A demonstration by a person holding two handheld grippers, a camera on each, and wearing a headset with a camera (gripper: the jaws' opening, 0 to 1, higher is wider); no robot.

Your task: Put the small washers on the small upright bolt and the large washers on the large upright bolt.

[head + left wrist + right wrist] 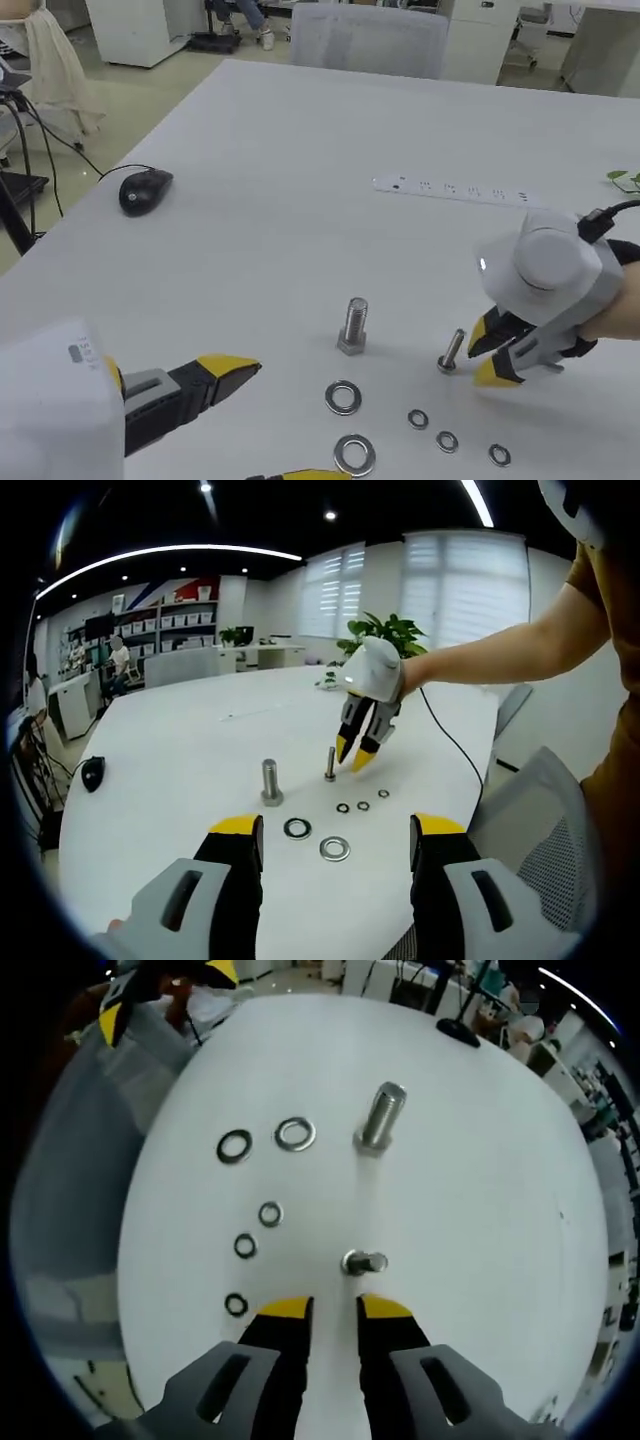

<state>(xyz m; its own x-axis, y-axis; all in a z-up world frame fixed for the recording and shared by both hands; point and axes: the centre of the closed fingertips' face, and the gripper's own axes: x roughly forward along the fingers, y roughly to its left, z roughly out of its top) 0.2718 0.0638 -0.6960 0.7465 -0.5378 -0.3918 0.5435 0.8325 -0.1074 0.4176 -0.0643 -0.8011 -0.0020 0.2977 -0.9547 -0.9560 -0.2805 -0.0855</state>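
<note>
On the white table the large bolt (354, 327) stands upright, with the small bolt (451, 352) to its right. Two large washers (343, 397) (355, 453) lie flat in front of them. Three small washers (418, 419) (447, 440) (499, 455) lie in a row to the right. My right gripper (478, 362) hangs just right of the small bolt (362, 1262), open and empty, its fingertips (287, 1308) a short way from it. My left gripper (265, 425) is low at the near left, wide open and empty, facing the large washers (335, 848).
A black mouse (145, 190) lies at the table's left side. A white power strip (455, 190) lies across the far right. A grey chair (368, 38) stands behind the far edge. The table's near edge is close to the washers.
</note>
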